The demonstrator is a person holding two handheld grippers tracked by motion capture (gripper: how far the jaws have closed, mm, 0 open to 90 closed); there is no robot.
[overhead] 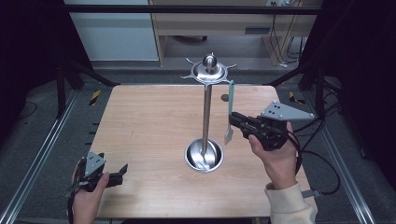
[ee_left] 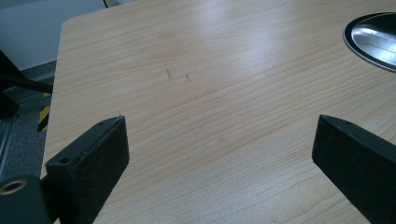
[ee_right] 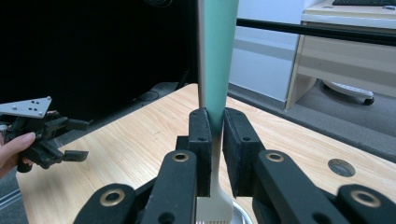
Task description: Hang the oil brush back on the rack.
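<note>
- Two claws are in my hands at the wooden table (overhead: 149, 121), one on each side of it.
- My right claw (overhead: 235, 119) holds a utensil (overhead: 229, 112) with a teal handle and a pale, toothed lower end, something like a small fork or brush; I cannot tell which.
- Its pads press on the utensil's neck just below the teal part, jaws narrow, as the right gripper view shows (ee_right: 215, 140).
- The utensil stands upright, teal handle up, toothed end down, lifted clear of the table.
- It hangs just to the right of a metal stand (overhead: 206, 112), near its pole but apart from it.
- That stand has a round bowl-like base (overhead: 203, 155) on the table, a tall thin pole, and a disc with hook arms and a knob on top (overhead: 209, 70).
- My left claw (overhead: 119, 171) sits low at the table's near left corner, well apart from the stand.
- In the left gripper view its jaws stand wide with nothing but bare wood between them (ee_left: 219, 140); the stand's base edge peeks in at upper right (ee_left: 373, 39).
</note>
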